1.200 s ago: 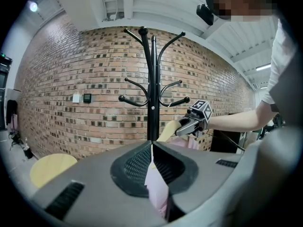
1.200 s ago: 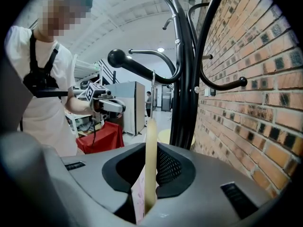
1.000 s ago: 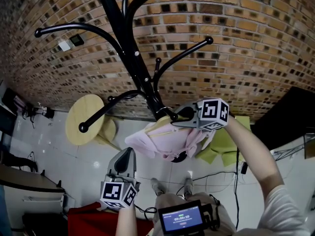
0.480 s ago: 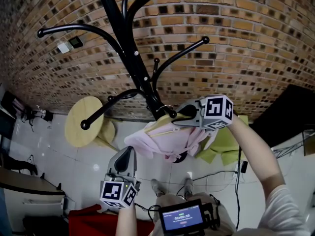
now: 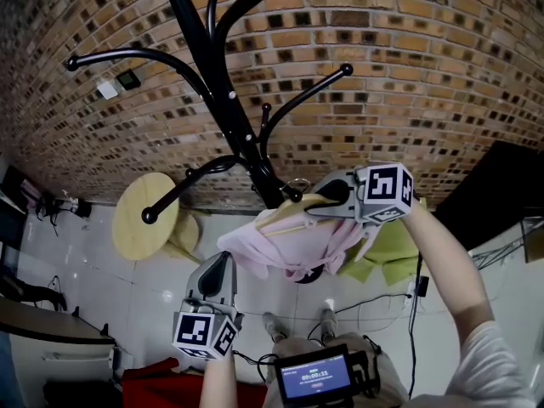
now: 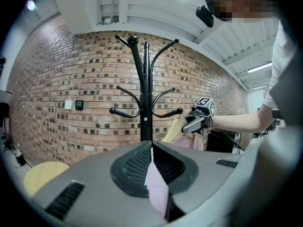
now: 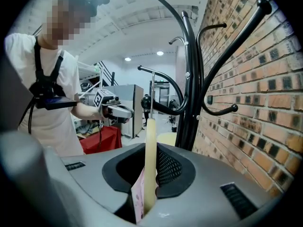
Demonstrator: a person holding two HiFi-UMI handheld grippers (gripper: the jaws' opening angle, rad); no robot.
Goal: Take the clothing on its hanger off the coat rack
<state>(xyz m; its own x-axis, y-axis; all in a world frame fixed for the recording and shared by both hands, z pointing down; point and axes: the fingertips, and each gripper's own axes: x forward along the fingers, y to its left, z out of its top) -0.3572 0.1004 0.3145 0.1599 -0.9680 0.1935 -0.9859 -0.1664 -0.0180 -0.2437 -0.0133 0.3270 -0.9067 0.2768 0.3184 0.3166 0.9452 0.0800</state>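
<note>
A pink garment (image 5: pixel 289 245) hangs on a pale wooden hanger (image 5: pixel 293 211) beside the black coat rack (image 5: pixel 229 100). My right gripper (image 5: pixel 316 204) is shut on the hanger's right shoulder, with a fold of pink cloth pinched beside the wood (image 7: pixel 150 160). The hanger's wire hook (image 5: pixel 299 183) stands just above the knob of a low rack arm (image 5: pixel 293 195). Whether they touch I cannot tell. My left gripper (image 5: pixel 223 260) is below and to the left, shut on the garment's lower edge (image 6: pixel 158 188).
A brick wall (image 5: pixel 425 75) stands close behind the rack. A round wooden stool (image 5: pixel 144 215) sits on the floor to the left, yellow-green cloth (image 5: pixel 387 249) lies to the right, and a red cloth (image 5: pixel 157 385) is at the bottom left. Other rack arms (image 5: pixel 127 56) jut outward.
My right gripper has risen a little and shifted right, lifting the hanger and garment with it. The left gripper has stayed where it was.
</note>
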